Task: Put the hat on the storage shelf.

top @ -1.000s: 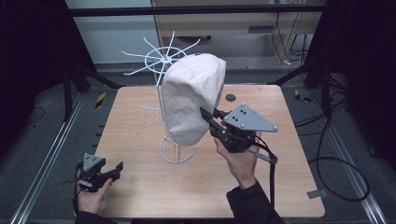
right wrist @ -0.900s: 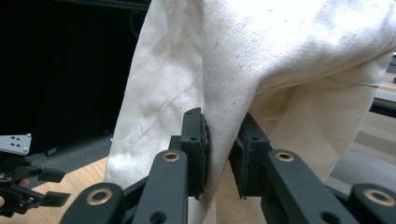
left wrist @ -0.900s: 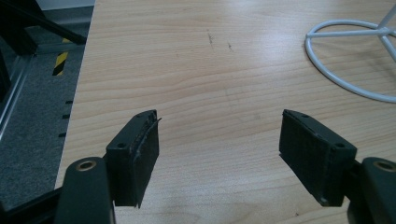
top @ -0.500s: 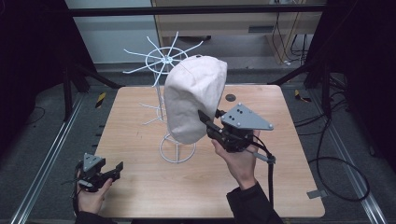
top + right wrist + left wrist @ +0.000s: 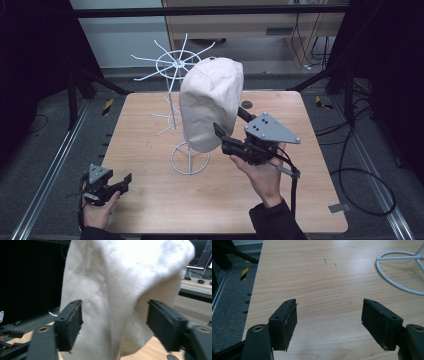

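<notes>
Two tongs are held wide: the right tongs (image 5: 220,134) have been advanced onto the lower edge of the cream hat (image 5: 210,102) hung on the wire rack (image 5: 176,67), readying a grasp, while the left tongs (image 5: 125,180) rest idle above the surface (image 5: 150,200)

Wooden table (image 5: 150,125) on dark grey floor (image 5: 45,145); metal rails (image 5: 55,165) alongside; white wall (image 5: 120,35) behind, dim corners.
</notes>
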`<state>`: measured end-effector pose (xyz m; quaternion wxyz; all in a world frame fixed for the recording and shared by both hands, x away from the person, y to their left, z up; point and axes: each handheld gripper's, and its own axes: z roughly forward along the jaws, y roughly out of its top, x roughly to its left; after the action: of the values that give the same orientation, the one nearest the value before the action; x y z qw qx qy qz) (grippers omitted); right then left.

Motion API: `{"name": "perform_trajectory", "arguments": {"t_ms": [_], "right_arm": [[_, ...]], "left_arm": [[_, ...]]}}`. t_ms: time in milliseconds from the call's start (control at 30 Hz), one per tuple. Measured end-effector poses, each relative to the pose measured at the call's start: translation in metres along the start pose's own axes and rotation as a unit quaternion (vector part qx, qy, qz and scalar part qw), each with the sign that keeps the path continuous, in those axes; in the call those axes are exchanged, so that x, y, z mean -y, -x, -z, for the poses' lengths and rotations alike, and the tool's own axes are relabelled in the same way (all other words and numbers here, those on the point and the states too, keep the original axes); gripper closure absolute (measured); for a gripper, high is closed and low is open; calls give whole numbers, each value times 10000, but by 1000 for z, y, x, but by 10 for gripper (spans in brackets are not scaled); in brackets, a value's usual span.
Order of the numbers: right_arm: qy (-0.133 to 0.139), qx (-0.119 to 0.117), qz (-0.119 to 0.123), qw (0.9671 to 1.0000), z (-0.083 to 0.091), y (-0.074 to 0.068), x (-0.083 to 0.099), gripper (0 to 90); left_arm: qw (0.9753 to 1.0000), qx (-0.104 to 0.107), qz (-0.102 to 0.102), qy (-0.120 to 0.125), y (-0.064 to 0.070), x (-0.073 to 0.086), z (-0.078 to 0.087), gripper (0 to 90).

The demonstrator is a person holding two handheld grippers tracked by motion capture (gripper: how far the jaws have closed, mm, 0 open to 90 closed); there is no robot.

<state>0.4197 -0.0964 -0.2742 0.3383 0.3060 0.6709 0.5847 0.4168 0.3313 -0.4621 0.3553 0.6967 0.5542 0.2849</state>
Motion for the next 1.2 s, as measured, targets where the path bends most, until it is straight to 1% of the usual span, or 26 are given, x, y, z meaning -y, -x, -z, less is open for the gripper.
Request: {"name": "perform_trajectory", "arguments": {"t_ms": [33, 200, 233, 267, 400, 433, 467, 500, 533, 600, 633, 667, 733, 767, 800, 833, 900, 933, 967, 1000, 1033, 1067, 1100, 1133, 1167, 1200], "right_arm": [[-33, 0, -40, 10000, 3, 4, 3, 219], [-23, -70, -196, 9998, 10, 11, 12, 180], [-39, -141, -247, 9996, 16, 15, 19, 167], [-39, -141, -247, 9996, 16, 15, 19, 167], [-57, -212, -354, 9991, 27, 21, 34, 152], [-112, -233, -427, 9988, 32, 24, 45, 141], [-112, -233, -427, 9988, 32, 24, 45, 141], [-203, -205, -414, 9987, 35, 27, 53, 132], [-203, -205, -414, 9987, 35, 27, 53, 132], [-305, -164, -421, 9985, 38, 31, 63, 127], [-396, -100, -483, 9980, 41, 35, 75, 126], [-396, -100, -483, 9980, 41, 35, 75, 126], [-490, -39, -532, 9974, 43, 39, 85, 121], [-598, 23, -584, 9965, 44, 45, 97, 117], [-598, 23, -584, 9965, 44, 45, 97, 117], [-749, 114, -625, 9952, 45, 51, 109, 114], [-958, 280, -569, 9934, 44, 57, 121, 110], [-958, 280, -569, 9934, 44, 57, 121, 110], [-1113, 400, -613, 9911, 44, 65, 133, 110], [-1113, 400, -613, 9911, 44, 65, 133, 110], [-1289, 498, -669, 9882, 44, 72, 146, 111], [-1289, 498, -669, 9882, 44, 72, 146, 111], [-1463, 615, -686, 9849, 44, 78, 157, 112], [-1463, 615, -686, 9849, 44, 78, 157, 112], [-1588, 710, -710, 9822, 44, 85, 167, 112], [-1588, 710, -710, 9822, 44, 85, 167, 112]], "left_arm": [[10000, 2, 6, 4, 0, 0, 0, 283], [10000, 0, 6, 2, 0, 0, 0, 283], [10000, -2, 8, 4, 0, 0, 0, 283], [10000, -1, 9, 0, 0, 0, 0, 283], [10000, -8, -1, -8, 0, 0, 0, 282], [10000, -2, 3, 0, 0, 0, 0, 282], [10000, 0, 7, 6, 1, 0, 0, 282], [10000, -1, 16, 16, 1, 1, 1, 282], [10000, -1, 16, 16, 1, 1, 1, 282], [10000, -3, 25, 15, 0, 1, 1, 281], [10000, 3, 19, 10, 1, 1, 0, 281], [10000, 3, 19, 10, 1, 1, 0, 281], [10000, 13, 2, 7, 1, 1, 0, 281], [10000, 29, 1, 11, 1, 1, 0, 280], [10000, 29, 1, 11, 1, 1, 0, 279], [10000, 36, 12, 20, 1, 1, 1, 277], [10000, 56, 32, 30, 0, 1, 1, 275], [10000, 56, 32, 30, 0, 1, 1, 273], [10000, 68, 28, 30, 0, 1, 1, 272], [10000, 68, 28, 30, 0, 1, 1, 270], [10000, 77, 24, 20, 1, 1, 1, 269], [10000, 84, 19, 12, 1, 1, 0, 269], [10000, 95, 15, 6, 1, 1, 0, 266], [9999, 101, 10, 4, 1, 1, 0, 266], [9999, 107, 13, -6, 1, 1, 0, 263], [9999, 107, 13, -6, 1, 1, 0, 261]]}}
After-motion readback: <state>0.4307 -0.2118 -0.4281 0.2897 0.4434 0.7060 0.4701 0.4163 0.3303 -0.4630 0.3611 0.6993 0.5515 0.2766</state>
